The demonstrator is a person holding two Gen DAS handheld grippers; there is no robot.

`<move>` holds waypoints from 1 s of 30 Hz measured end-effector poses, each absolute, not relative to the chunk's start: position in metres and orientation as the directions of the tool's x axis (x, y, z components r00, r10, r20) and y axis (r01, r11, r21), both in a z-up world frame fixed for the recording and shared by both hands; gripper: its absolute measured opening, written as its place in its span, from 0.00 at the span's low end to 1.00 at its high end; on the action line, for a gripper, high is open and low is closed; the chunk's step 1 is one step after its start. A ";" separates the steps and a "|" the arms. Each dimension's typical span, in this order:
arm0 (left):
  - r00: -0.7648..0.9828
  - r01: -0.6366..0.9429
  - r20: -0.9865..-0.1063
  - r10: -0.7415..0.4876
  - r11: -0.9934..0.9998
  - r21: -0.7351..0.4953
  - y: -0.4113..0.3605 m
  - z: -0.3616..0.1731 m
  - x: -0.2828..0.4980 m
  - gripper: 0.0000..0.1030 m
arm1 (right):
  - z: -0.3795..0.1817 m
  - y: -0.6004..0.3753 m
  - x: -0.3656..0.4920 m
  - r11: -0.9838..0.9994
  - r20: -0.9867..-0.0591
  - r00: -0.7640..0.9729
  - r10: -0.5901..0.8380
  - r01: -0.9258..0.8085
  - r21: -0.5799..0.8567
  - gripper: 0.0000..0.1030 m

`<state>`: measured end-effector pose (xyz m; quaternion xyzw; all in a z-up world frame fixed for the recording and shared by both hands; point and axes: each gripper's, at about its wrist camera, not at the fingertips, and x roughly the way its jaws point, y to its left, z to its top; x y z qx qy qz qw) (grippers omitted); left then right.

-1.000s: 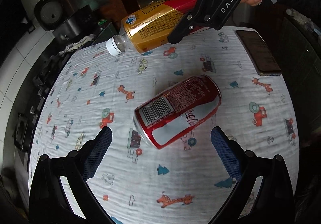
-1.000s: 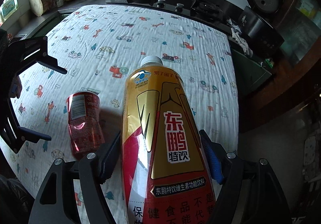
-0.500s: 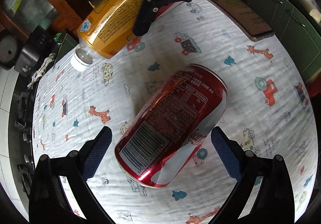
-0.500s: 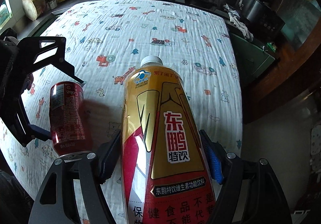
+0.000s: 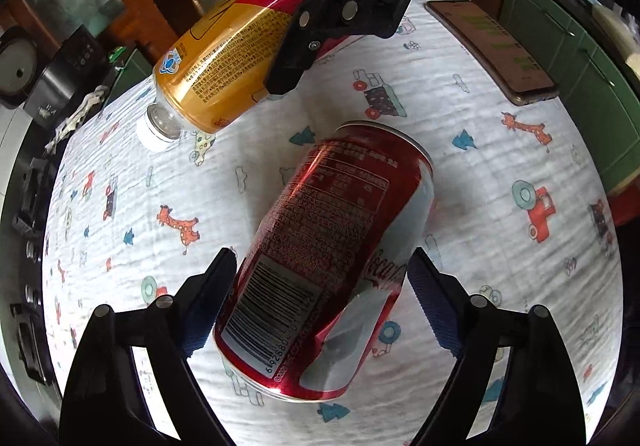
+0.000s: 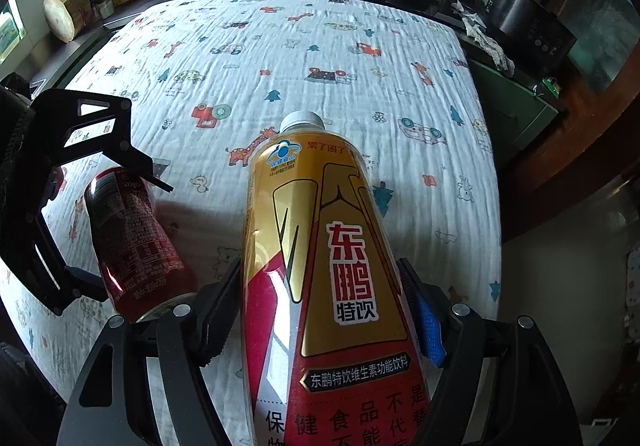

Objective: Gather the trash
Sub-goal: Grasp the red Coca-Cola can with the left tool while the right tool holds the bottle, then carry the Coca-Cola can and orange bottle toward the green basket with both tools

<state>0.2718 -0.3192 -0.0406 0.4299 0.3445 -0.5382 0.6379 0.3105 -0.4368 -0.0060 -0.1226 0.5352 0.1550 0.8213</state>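
Red can [image 5: 328, 254] lies on tabletop [image 5: 500, 206], long axis diagonal, barcode end between spread, non-gripping left gripper [image 5: 320, 298]. Right gripper [image 6: 320, 310] clamps gold-red bottle [image 6: 320, 266], cap forward; label "东鹏特饮".

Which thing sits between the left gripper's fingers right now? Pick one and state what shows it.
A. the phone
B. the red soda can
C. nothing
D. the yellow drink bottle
B: in the left wrist view the red soda can lies between the left gripper fingers, while the yellow drink bottle is clamped in the right gripper.
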 end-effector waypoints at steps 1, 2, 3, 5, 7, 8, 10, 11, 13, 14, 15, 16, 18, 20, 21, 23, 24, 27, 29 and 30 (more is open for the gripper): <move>0.191 0.982 -0.902 -0.387 0.070 0.178 -0.318 -0.040 0.271 0.80 | -0.005 -0.435 0.310 0.920 -0.916 0.380 0.125 -0.389 -0.036 0.69; 0.191 0.981 -0.902 -0.387 0.087 0.171 -0.316 -0.040 0.270 0.80 | -0.005 -0.432 0.309 0.919 -0.915 0.382 0.127 -0.392 -0.035 0.69; 0.191 0.981 -0.901 -0.390 0.104 0.163 -0.313 -0.039 0.269 0.79 | -0.004 -0.430 0.309 0.919 -0.915 0.382 0.134 -0.394 -0.030 0.69; 0.196 0.978 -0.897 -0.395 0.146 0.150 -0.306 -0.036 0.266 0.78 | -0.002 -0.424 0.306 0.916 -0.913 0.383 0.144 -0.401 -0.024 0.69; 0.201 0.972 -0.892 -0.404 0.192 0.132 -0.296 -0.031 0.264 0.76 | -0.001 -0.416 0.303 0.910 -0.911 0.383 0.152 -0.413 -0.022 0.69; 0.210 0.967 -0.891 -0.402 0.222 0.128 -0.291 -0.029 0.263 0.76 | -0.001 -0.412 0.302 0.908 -0.910 0.383 0.158 -0.418 -0.018 0.69; 0.215 0.956 -0.890 -0.402 0.275 0.107 -0.277 -0.024 0.261 0.74 | 0.000 -0.403 0.300 0.903 -0.908 0.383 0.170 -0.429 -0.012 0.69; 0.223 0.947 -0.891 -0.396 0.304 0.102 -0.270 -0.023 0.259 0.74 | 0.001 -0.398 0.299 0.901 -0.907 0.384 0.175 -0.434 -0.010 0.69; 0.231 0.929 -0.893 -0.387 0.359 0.085 -0.253 -0.021 0.255 0.73 | 0.003 -0.388 0.298 0.895 -0.904 0.382 0.193 -0.447 0.003 0.69; 0.238 0.918 -0.893 -0.383 0.388 0.078 -0.243 -0.020 0.252 0.73 | 0.005 -0.381 0.296 0.889 -0.901 0.384 0.201 -0.457 0.003 0.69; 0.249 0.908 -0.890 -0.382 0.411 0.078 -0.233 -0.018 0.249 0.73 | 0.006 -0.374 0.295 0.884 -0.899 0.387 0.207 -0.468 0.003 0.69; 0.268 0.897 -0.886 -0.378 0.434 0.086 -0.224 -0.017 0.246 0.73 | 0.008 -0.367 0.294 0.879 -0.896 0.387 0.219 -0.476 0.008 0.69; 0.279 0.871 -0.885 -0.373 0.487 0.070 -0.205 -0.015 0.245 0.72 | 0.010 -0.352 0.292 0.868 -0.892 0.385 0.238 -0.495 0.018 0.69; 0.296 0.838 -0.878 -0.376 0.543 0.050 -0.186 -0.011 0.243 0.71 | 0.011 -0.336 0.290 0.856 -0.888 0.382 0.257 -0.517 0.026 0.69; 0.307 0.824 -0.873 -0.378 0.565 0.045 -0.176 -0.009 0.242 0.71 | 0.012 -0.328 0.289 0.849 -0.885 0.380 0.267 -0.527 0.030 0.69; 0.335 0.790 -0.865 -0.374 0.612 0.042 -0.156 -0.005 0.237 0.71 | 0.014 -0.310 0.285 0.834 -0.879 0.381 0.287 -0.551 0.034 0.69; 0.349 0.772 -0.861 -0.370 0.634 0.041 -0.147 -0.003 0.236 0.70 | 0.015 -0.302 0.284 0.827 -0.875 0.380 0.299 -0.561 0.039 0.69; 0.386 0.715 -0.851 -0.357 0.699 0.031 -0.119 0.001 0.230 0.70 | 0.017 -0.274 0.280 0.802 -0.870 0.371 0.326 -0.595 0.047 0.69; 0.416 0.673 -0.845 -0.336 0.739 0.037 -0.099 0.002 0.224 0.69 | 0.020 -0.256 0.277 0.784 -0.866 0.364 0.343 -0.618 0.050 0.69; 0.424 0.652 -0.843 -0.331 0.757 0.031 -0.088 0.003 0.222 0.69 | 0.020 -0.246 0.275 0.774 -0.865 0.359 0.350 -0.631 0.051 0.69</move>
